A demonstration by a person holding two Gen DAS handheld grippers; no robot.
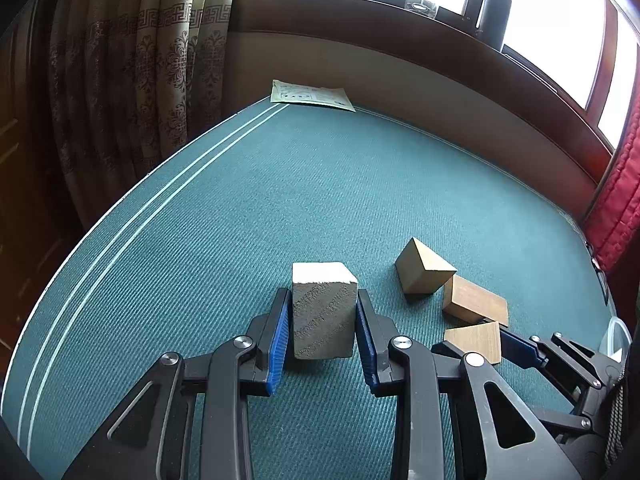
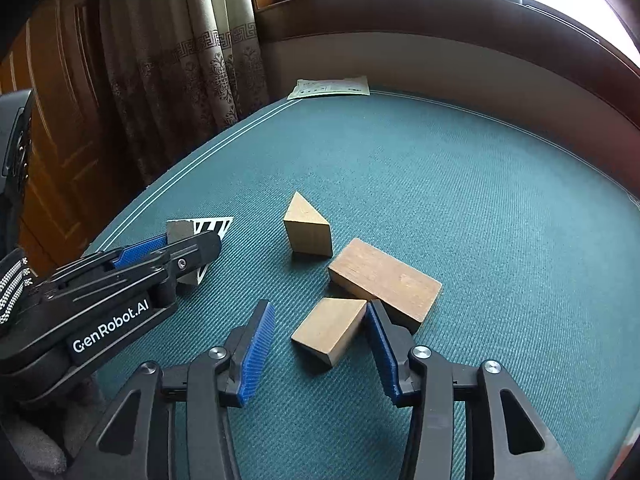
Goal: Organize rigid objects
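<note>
Teal cloth [image 2: 460, 168], tan blocks.
Grey block [image 1: 324, 316] between blue pads [image 1: 279, 340]; curtain [image 2: 192, 60] beige with brown fretwork.

The grey block [image 1: 324, 312] shows only its top and near face in the left wrist view; its flanks lie behind the blue pads [image 1: 279, 344] of the left hand-held gripper [image 1: 323, 338]. In the right wrist view that gripper covers nearly all of it, leaving one grey corner. Whether the block's underside touches the tabletop [image 1: 240, 208] cannot be told. The small wooden wedge [image 2: 330, 330] has its right edge hidden behind a pad of the right hand-held gripper [image 2: 320, 344], so contact there is unclear. The print on the paper sheet [image 2: 332, 88] is too small to read. A clear rim [image 1: 614, 338] is cut off at the left view's right edge.
</note>
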